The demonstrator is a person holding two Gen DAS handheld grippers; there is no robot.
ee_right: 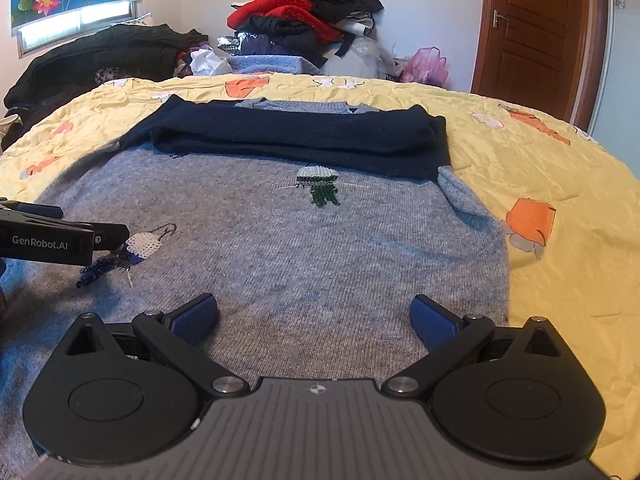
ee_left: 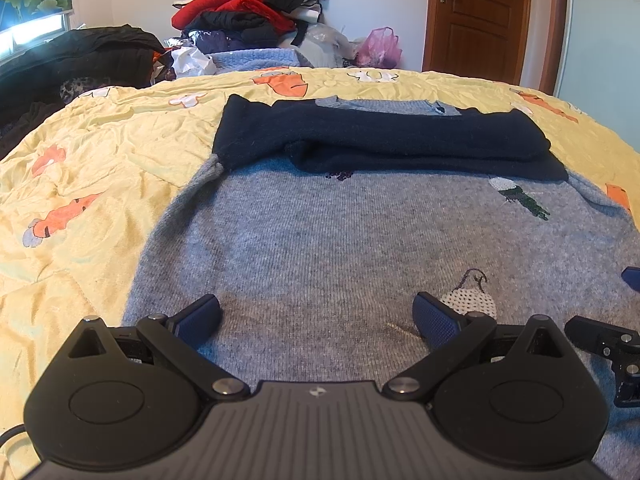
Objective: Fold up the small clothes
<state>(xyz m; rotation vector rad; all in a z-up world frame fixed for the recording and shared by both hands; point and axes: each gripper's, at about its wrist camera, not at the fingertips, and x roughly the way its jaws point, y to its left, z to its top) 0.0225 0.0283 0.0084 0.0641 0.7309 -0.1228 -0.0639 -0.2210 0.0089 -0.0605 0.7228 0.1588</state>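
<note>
Grey sweater (ee_left: 320, 240) lies flat on the bed (ee_left: 100, 184), navy sleeves (ee_left: 380, 140) folded across at 12 o'clock; your left claw (ee_left: 316, 316) and right claw (ee_right: 314, 316), both spread, empty, sit side by side above the near hem; fold runs toward 12

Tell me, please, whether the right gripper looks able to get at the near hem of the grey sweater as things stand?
Probably yes. The right gripper is open, directly over the grey sweater, with nothing between its pads and the knit. The left gripper sits off to the side, clear of it.
</note>
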